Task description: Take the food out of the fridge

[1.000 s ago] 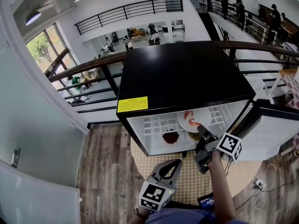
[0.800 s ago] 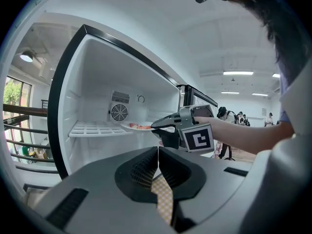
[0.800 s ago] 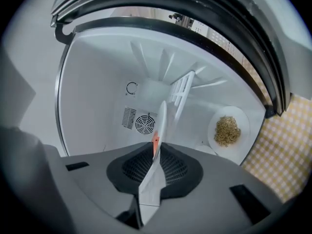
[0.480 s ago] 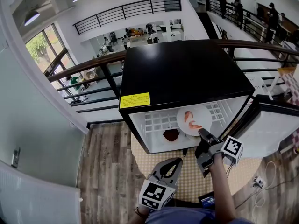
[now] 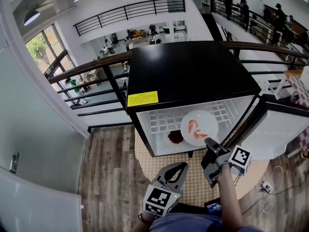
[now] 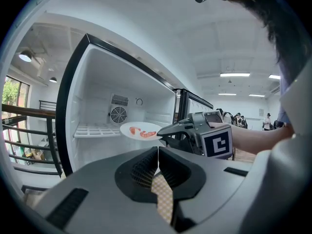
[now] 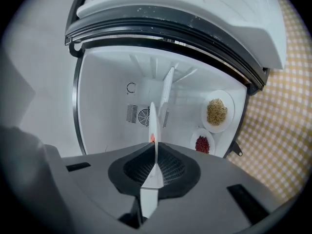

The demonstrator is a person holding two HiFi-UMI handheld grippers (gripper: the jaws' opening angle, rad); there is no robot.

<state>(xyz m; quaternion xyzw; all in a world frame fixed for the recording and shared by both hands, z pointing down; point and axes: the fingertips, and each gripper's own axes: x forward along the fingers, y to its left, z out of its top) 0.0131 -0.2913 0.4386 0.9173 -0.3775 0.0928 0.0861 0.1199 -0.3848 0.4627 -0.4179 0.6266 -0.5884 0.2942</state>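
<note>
The right gripper (image 5: 208,142), jaws just closed, pinches the rim of the plate (image 5: 208,119) of shrimp (image 5: 195,128) at the fridge's (image 5: 193,71) open front, above grains (image 7: 217,112) and red bits (image 7: 202,144) on plates inside; the left gripper (image 5: 180,166) is closed and empty below the fridge.

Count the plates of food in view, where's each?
3. The shrimp plate, clamped in the right gripper at the fridge opening; plate of beige grains and a smaller dish of dark red food on the fridge floor. Others could be hidden.
</note>
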